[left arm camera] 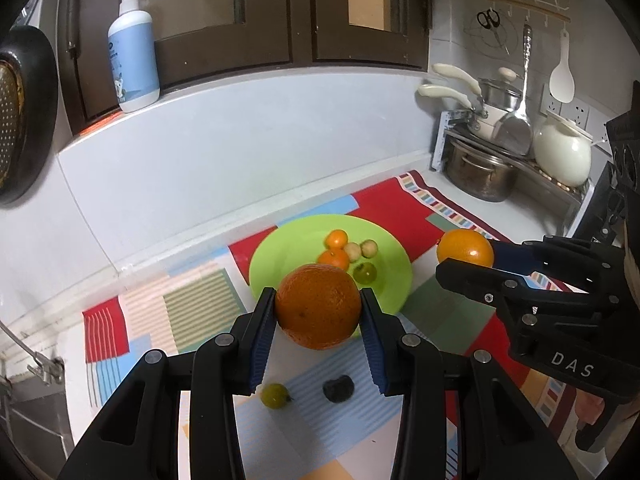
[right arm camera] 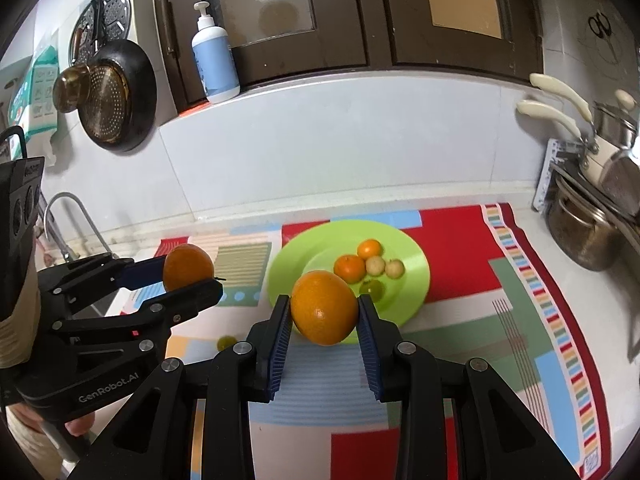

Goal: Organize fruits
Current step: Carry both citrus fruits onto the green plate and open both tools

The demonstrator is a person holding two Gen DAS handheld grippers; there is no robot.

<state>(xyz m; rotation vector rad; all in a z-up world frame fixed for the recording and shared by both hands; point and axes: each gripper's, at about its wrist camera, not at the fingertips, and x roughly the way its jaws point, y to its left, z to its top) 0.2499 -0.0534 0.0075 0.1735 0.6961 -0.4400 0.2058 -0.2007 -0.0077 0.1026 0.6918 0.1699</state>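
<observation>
In the left wrist view my left gripper [left arm camera: 318, 296] is shut on a large dark orange [left arm camera: 316, 316], held above the near rim of a green plate [left arm camera: 280, 252]. To its right my right gripper [left arm camera: 466, 258] is shut on a brighter orange [left arm camera: 464, 246]. The right wrist view shows that orange [right arm camera: 324, 312] between the right gripper's [right arm camera: 324, 302] blue pads, with the left gripper [right arm camera: 191, 273] and its orange [right arm camera: 186, 266] at the left. The plate [right arm camera: 296, 256] holds two tangerines [right arm camera: 349, 269], two pale small fruits and a green one. A small green fruit [left arm camera: 275, 396] and a dark fruit [left arm camera: 338, 389] lie on the mat.
A patchwork mat [left arm camera: 192, 308] covers the counter. Pots on a rack [left arm camera: 480, 172] and a white kettle [left arm camera: 562, 152] crowd the back right. A soap bottle [left arm camera: 134, 52] stands on the ledge. A pan [right arm camera: 116, 104] hangs on the left wall above a faucet [right arm camera: 68, 216].
</observation>
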